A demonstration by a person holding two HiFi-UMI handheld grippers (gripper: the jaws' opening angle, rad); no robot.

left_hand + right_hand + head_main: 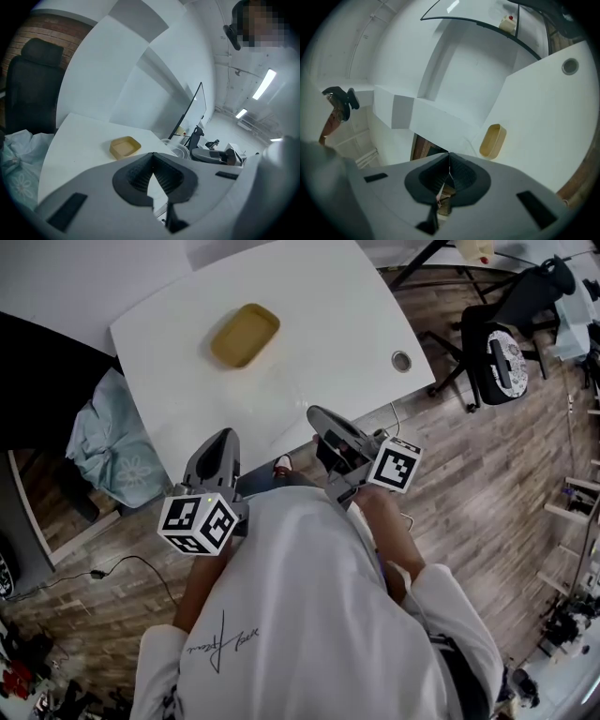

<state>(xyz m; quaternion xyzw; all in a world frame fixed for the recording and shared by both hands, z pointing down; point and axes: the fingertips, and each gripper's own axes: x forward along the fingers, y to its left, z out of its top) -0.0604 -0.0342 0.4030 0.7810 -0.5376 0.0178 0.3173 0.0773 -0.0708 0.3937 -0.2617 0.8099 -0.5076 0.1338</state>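
A shallow yellow tray point(246, 335) lies empty on the white table point(328, 324), towards its far side. My left gripper point(217, 448) hovers over the table's near edge, jaws shut with nothing between them. My right gripper point(327, 421) hangs beside it, also at the near edge, shut and empty. In the left gripper view the tray point(124, 147) sits just beyond the closed tips of the left gripper point(152, 156). In the right gripper view the tray point(492, 140) is up and to the right of the closed right gripper point(449, 156). Neither gripper touches the tray.
A round cable hole point(401, 361) sits near the table's right corner. A black office chair point(497, 348) stands on the wooden floor to the right. A pale blue cloth bundle point(111, 442) rests by the table's left side, next to a dark chair point(32, 89).
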